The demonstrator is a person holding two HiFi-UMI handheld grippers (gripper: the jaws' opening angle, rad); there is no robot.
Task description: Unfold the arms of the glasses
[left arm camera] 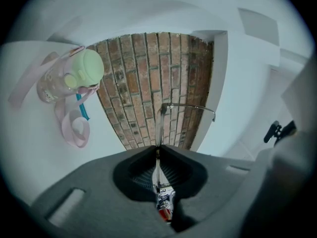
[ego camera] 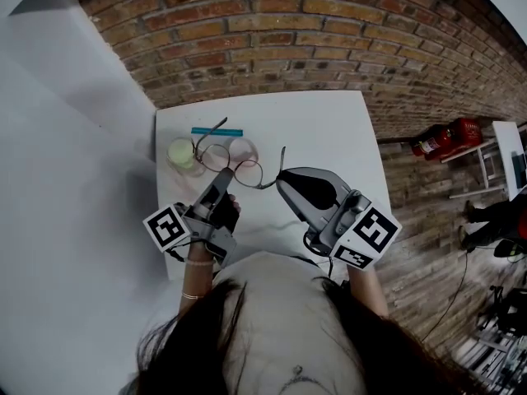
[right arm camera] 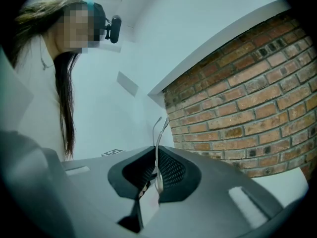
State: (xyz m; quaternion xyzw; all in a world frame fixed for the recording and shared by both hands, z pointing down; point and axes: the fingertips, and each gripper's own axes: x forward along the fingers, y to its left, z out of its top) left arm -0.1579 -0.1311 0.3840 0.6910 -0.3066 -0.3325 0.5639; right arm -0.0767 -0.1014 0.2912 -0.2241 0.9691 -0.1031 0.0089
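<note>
My left gripper [ego camera: 221, 181] is clenched on the wire glasses [ego camera: 232, 163] at the rim, and my right gripper [ego camera: 282, 179], at 3 o'clock from it, pinches the arm [right arm camera: 161, 133], whose tip points toward 12.

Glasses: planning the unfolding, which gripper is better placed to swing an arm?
Right, probably: the right gripper is shut on an arm, while the left gripper steadies the glasses at the front.
</note>
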